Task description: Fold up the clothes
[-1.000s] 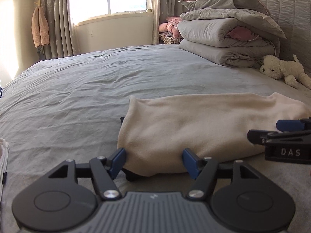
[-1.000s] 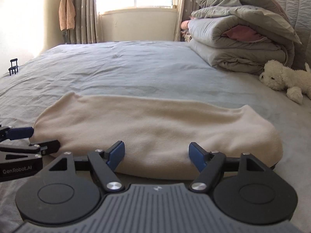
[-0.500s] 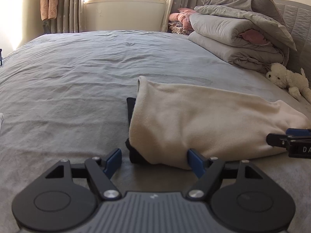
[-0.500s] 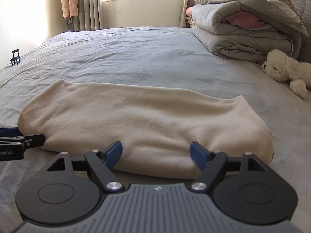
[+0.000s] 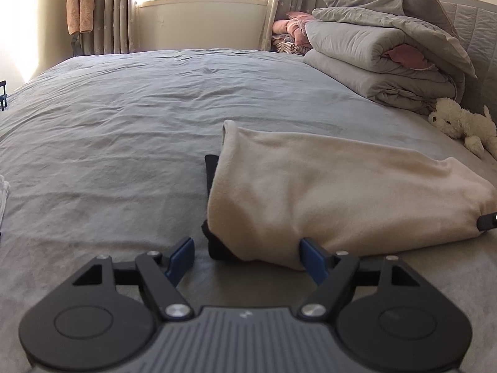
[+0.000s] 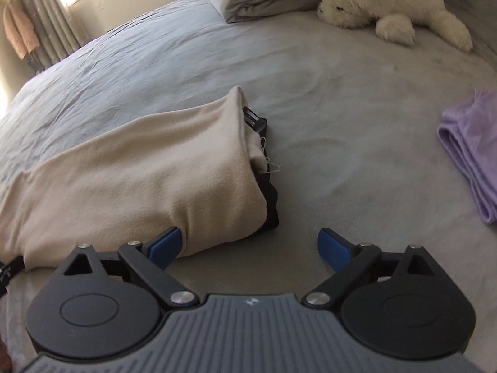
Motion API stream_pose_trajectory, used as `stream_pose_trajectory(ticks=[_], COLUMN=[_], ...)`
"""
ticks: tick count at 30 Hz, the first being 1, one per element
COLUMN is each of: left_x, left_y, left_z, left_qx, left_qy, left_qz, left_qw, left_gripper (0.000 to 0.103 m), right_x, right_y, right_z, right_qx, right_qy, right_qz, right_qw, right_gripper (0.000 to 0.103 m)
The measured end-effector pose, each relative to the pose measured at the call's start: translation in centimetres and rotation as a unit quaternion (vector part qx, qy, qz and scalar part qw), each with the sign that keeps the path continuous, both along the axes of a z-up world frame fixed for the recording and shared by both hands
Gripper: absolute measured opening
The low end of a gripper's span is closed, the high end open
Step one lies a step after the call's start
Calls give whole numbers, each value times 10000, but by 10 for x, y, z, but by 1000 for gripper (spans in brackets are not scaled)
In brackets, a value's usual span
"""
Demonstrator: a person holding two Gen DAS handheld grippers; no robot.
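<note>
While the folded cream fleece garment (image 5: 341, 192) lies on the grey bed (image 5: 124, 124), both tools sit at its near edge. Left tool (image 5: 247, 259) and right tool (image 6: 250, 247) gape wide, gripping nothing, one blue fingertip (image 6: 164, 244) touching the fleece.

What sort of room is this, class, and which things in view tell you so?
Most likely a bedroom: a wide bed with a grey sheet, a stack of folded grey quilts by a padded headboard, and a white plush dog.

Nothing legible: the small black sewn label (image 6: 252, 115) at the folded cream fleece garment's (image 6: 139, 171) edge carries pale print, too blurred to read
</note>
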State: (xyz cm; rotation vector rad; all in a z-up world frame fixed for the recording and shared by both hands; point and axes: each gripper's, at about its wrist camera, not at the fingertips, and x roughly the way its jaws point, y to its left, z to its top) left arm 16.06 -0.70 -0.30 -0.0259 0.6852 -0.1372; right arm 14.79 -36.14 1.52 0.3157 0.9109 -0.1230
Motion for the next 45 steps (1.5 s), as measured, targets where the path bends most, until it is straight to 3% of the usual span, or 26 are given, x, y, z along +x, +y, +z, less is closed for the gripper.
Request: stream_pose_trajectory(ticks=[10, 14, 16, 23, 30, 39, 45], left_x=[-1, 0, 0, 0, 0, -1, -1], left_y=[-2, -2, -2, -1, -2, -3, -3], left_z=[0, 0, 0, -1, 0, 0, -1], left_qx=[46, 59, 66, 87, 107, 188, 195], left_qy=[3, 4, 1, -10, -14, -34, -37], left_qz=[40, 44, 42, 22, 21, 13, 11], left_qw=[10000, 10000, 10000, 10000, 9999, 9998, 9998], left_gripper=[77, 77, 77, 77, 77, 77, 77], right_x=[-6, -3, -2, -1, -1, -2, -4], right_y=[7, 12, 15, 16, 11, 17, 22], right_z=[12, 8, 8, 4, 3, 7, 13], right_qx=[1273, 1124, 934, 785, 978, 847, 697], right_qy=[-274, -414, -543, -608, -563, -776, -981], right_qz=[-40, -349, -562, -733, -788, -742, -659], right_qw=[9915, 9922, 9926, 9924, 9905, 9906, 9905], right_gripper=[94, 92, 80, 62, 62, 65, 59])
